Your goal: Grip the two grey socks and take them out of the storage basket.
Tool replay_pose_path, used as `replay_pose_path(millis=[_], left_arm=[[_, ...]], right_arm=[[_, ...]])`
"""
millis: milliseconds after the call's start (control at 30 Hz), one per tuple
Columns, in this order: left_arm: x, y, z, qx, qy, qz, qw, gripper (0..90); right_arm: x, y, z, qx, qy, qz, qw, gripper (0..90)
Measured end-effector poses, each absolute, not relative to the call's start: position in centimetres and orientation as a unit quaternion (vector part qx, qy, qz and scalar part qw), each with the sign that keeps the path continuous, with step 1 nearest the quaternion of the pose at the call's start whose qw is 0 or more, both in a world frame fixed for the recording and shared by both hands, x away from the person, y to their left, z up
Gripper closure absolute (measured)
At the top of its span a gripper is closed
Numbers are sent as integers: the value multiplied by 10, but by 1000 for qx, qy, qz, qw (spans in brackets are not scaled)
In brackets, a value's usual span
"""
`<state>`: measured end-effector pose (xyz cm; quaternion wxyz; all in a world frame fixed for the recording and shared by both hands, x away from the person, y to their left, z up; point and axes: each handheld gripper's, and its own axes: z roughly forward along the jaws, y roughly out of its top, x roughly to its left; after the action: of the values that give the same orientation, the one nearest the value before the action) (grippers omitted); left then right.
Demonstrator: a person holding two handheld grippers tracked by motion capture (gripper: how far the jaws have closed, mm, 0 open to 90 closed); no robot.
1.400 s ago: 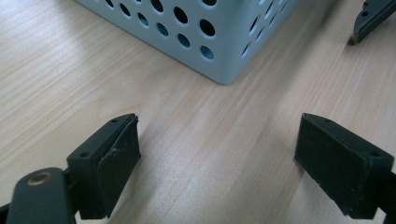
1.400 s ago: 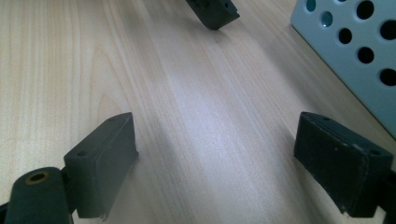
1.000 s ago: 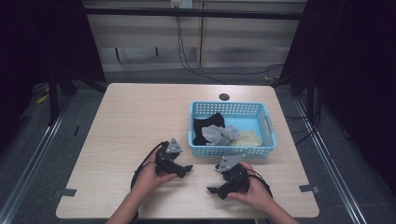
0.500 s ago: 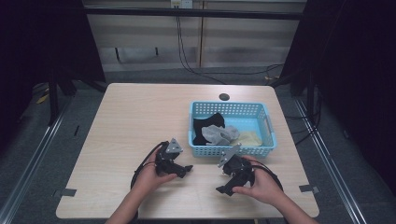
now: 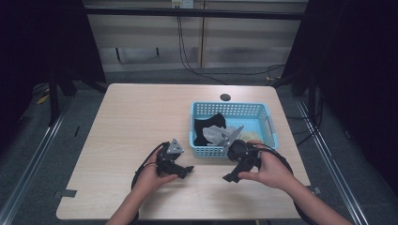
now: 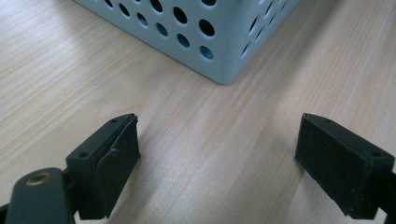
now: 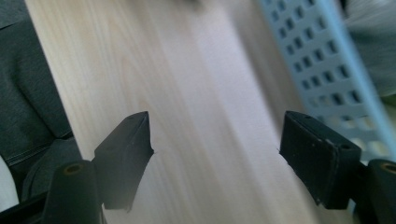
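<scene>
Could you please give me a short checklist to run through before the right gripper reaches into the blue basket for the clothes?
1. Right gripper empty: ok; jaws apart, they have just been closing a little, nothing between them.
2. Left gripper empty, jaws wide: ok.
3. Blue basket upright on the table: ok.
4. Black cloth and grey cloth lie in the basket: ok.
5. Right gripper above the rim: cannot tell.
6. Left gripper outside the basket, near its corner: ok.

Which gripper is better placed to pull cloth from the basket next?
Right. The right gripper, jaws wide, is raised at the blue basket's near rim by the grey cloth; the left gripper rests on the table.
</scene>
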<state>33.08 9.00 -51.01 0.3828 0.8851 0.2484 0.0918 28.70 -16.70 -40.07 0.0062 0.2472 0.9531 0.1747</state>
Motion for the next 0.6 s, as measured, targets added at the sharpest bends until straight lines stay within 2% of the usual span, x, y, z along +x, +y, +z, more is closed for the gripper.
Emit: replay_pose_path(millis=[267,600], left_arm=[[331,90,-510,884,250,93,385,128],[331,89,-511,884,248,90,386,123]], right_arm=[[328,-169,-374,272,942,188,47,248],[379,-168,-381,319,929,177,69,276]])
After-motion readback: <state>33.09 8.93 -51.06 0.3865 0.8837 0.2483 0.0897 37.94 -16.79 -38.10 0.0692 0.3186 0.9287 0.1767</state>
